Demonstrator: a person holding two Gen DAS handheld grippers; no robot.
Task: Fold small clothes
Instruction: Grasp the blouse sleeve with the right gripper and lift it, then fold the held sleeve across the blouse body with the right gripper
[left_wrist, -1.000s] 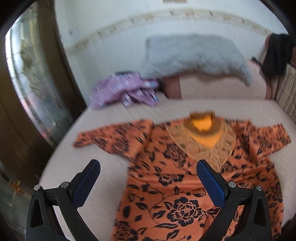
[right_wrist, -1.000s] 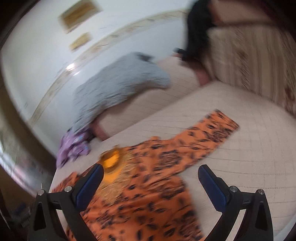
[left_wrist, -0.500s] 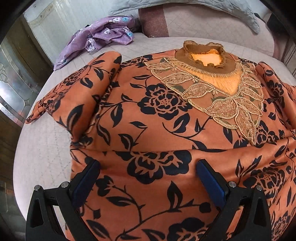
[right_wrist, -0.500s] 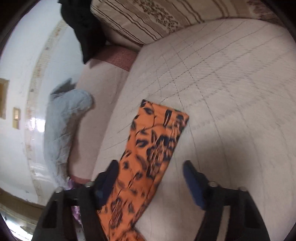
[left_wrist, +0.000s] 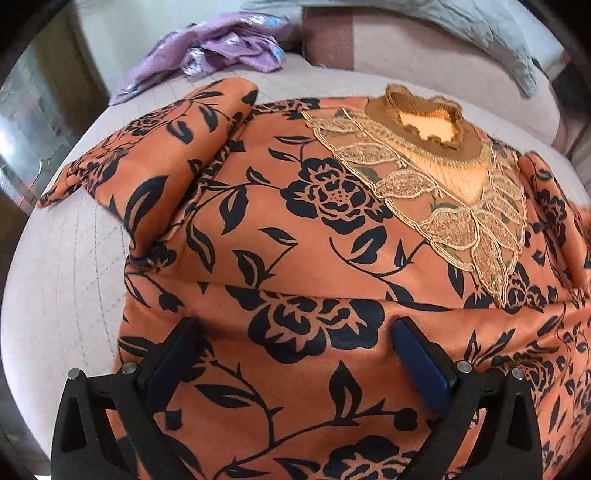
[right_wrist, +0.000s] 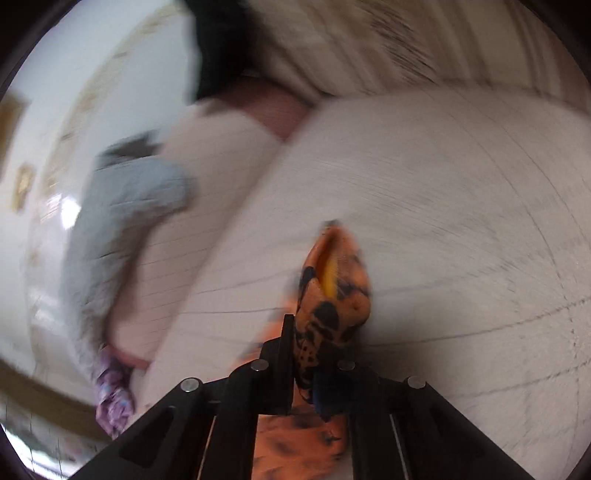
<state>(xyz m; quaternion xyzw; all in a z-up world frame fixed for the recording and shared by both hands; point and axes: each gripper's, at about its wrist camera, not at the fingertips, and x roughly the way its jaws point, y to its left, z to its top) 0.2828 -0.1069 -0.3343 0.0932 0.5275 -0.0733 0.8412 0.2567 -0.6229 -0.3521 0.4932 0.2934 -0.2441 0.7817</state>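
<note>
Both grippers work on one orange top printed with black roses (left_wrist: 295, 229), spread flat on a pale quilted mattress (left_wrist: 55, 280). On the left wrist view, the left gripper (left_wrist: 295, 354) hangs just above the lower front of the top with its blue-padded fingers (left_wrist: 417, 362) spread wide, a large black rose between them; whether the pads touch the cloth cannot be told. Gold lace trim (left_wrist: 450, 206) and a brown ribbed neck opening (left_wrist: 424, 122) lie beyond the fingers, toward the upper right. One sleeve (left_wrist: 147, 158) lies folded beside the body of the top on the left; the far sleeve is cut off at the right edge.

On the right wrist view, the right gripper (right_wrist: 306, 369) is pressed together on a bunched sleeve end (right_wrist: 332, 295) of the same top, which pokes up past the fingertips, with more orange cloth below the jaws.

Near the top edge of the mattress lie a crumpled purple garment (left_wrist: 221, 48) and a grey quilted cover (left_wrist: 480, 33) draped over pinkish cushions (left_wrist: 388, 51). A black cloth (right_wrist: 218, 44) and a striped cushion (right_wrist: 406, 40) show at the top of the right view, which is badly blurred, so fine detail there is lost.
</note>
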